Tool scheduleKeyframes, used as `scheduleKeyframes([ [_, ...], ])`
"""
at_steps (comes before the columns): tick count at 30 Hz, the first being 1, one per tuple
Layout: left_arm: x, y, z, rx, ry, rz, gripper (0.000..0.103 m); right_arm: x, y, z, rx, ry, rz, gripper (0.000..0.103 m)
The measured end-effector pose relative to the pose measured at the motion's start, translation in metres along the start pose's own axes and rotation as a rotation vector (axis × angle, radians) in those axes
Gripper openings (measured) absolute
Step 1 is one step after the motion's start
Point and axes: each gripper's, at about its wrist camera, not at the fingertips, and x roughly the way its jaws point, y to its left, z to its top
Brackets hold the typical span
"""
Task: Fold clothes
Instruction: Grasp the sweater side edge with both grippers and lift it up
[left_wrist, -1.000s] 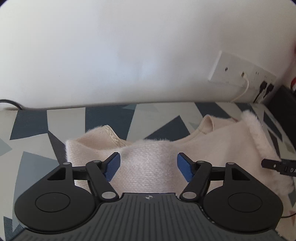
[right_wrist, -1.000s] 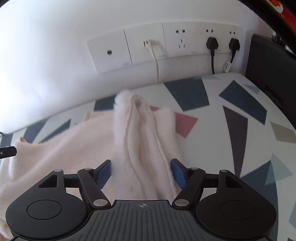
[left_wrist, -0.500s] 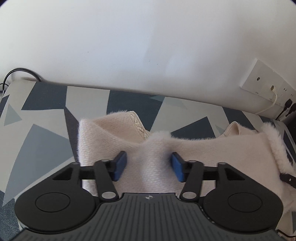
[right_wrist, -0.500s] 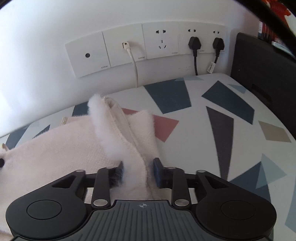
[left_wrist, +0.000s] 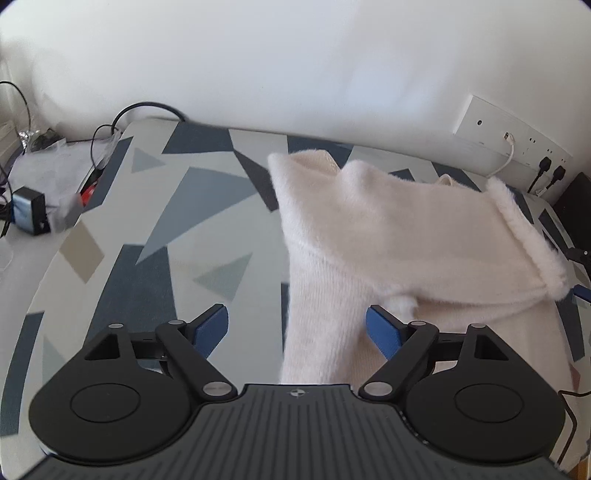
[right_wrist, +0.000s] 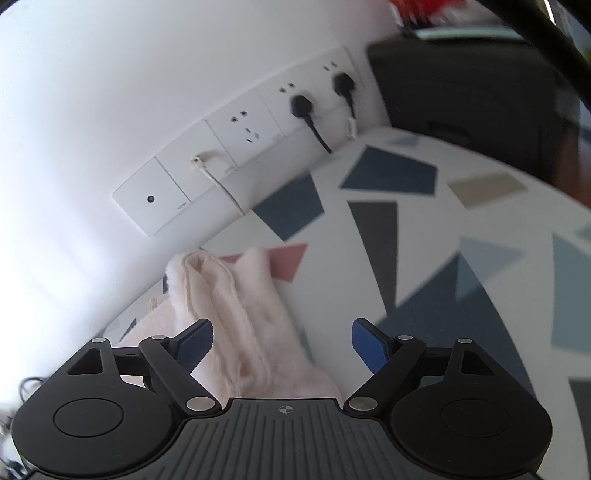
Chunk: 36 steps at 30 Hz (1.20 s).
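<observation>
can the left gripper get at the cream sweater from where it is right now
Probably yes. The left gripper is open, and the cream sweater already lies between its fingers on the patterned tabletop, with nothing covering it.

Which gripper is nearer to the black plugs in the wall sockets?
Right. The right gripper hangs open over the cream sweater, with the black plugs on the wall ahead. From the left gripper, also open, they sit far off at the right edge.
</observation>
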Motion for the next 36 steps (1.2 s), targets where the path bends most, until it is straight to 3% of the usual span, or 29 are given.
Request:
scheduleKeyframes([
  [3,-0.014,-0.002,-0.027,0.002,0.01,0.013,0.088,-0.023,-0.012,-0.01,0.046,0.018,-0.001,0.08],
  [7,-0.021,0.003,-0.059,0.055,0.021,0.048,0.088,-0.071,-0.035,-0.037,0.005,-0.027,-0.052,0.086],
  [13,-0.031,0.011,-0.106,0.122,0.042,0.099,0.088,-0.126,-0.084,-0.106,-0.02,-0.005,-0.153,0.087],
  [17,-0.036,0.03,-0.138,0.088,0.068,0.114,0.088,-0.143,-0.093,-0.146,-0.143,-0.015,-0.174,0.083],
  [21,-0.045,0.044,-0.156,0.034,0.028,0.082,0.085,-0.146,-0.081,-0.169,-0.303,0.01,-0.169,0.079],
  [23,-0.049,0.043,-0.158,0.031,0.013,0.082,0.071,-0.146,-0.071,-0.177,-0.366,0.012,-0.153,0.067],
  [24,-0.05,0.043,-0.157,0.026,0.006,0.071,0.06,-0.145,-0.065,-0.179,-0.396,0.02,-0.135,0.046],
  [25,-0.051,0.042,-0.156,0.012,0.012,0.045,0.033,-0.145,-0.059,-0.181,-0.421,0.035,-0.112,0.025],
  [26,-0.052,0.041,-0.153,-0.008,0.027,0.009,0.01,-0.144,-0.053,-0.182,-0.434,0.055,-0.084,0.013],
  [28,-0.059,0.045,-0.148,-0.099,0.023,-0.041,0.01,-0.149,-0.044,-0.18,-0.429,0.056,-0.067,0.012],
  [33,-0.093,0.075,-0.148,-0.429,-0.028,-0.233,0.01,-0.225,-0.04,-0.143,-0.345,-0.177,-0.078,0.009],
  [36,-0.082,0.083,-0.178,-0.52,0.057,-0.242,0.01,-0.243,-0.051,-0.136,-0.297,-0.156,-0.098,0.009],
])
